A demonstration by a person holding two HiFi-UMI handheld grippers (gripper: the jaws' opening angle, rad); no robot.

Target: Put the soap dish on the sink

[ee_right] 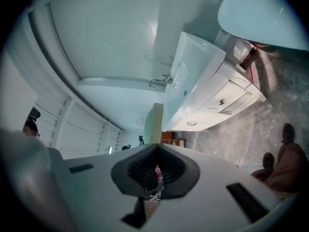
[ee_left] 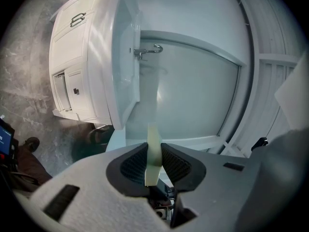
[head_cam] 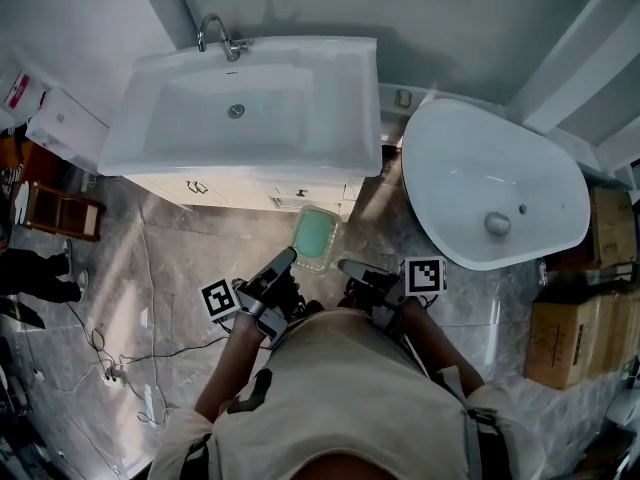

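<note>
The soap dish (head_cam: 316,236) is a pale green rectangular tray held over the floor, just in front of the white sink (head_cam: 150,153) with its chrome tap (head_cam: 215,36). My left gripper (head_cam: 290,258) is shut on the dish's near left edge. In the left gripper view the dish (ee_left: 153,149) stands edge-on, deep between the dark pads (ee_left: 133,166). My right gripper (head_cam: 345,265) meets the dish's near right corner. In the right gripper view the dish (ee_right: 154,122) rises edge-on from the fingertips, which pinch its end. The sink (ee_right: 193,71) lies beyond.
A white cabinet (head_cam: 240,188) with drawers carries the sink. A large white oval basin (head_cam: 520,148) stands to the right, with cardboard boxes (head_cam: 575,338) beyond it. At the left stand a wooden stool (head_cam: 60,211), loose cables (head_cam: 110,358) on the marble floor, and another person's shoe (head_cam: 60,290).
</note>
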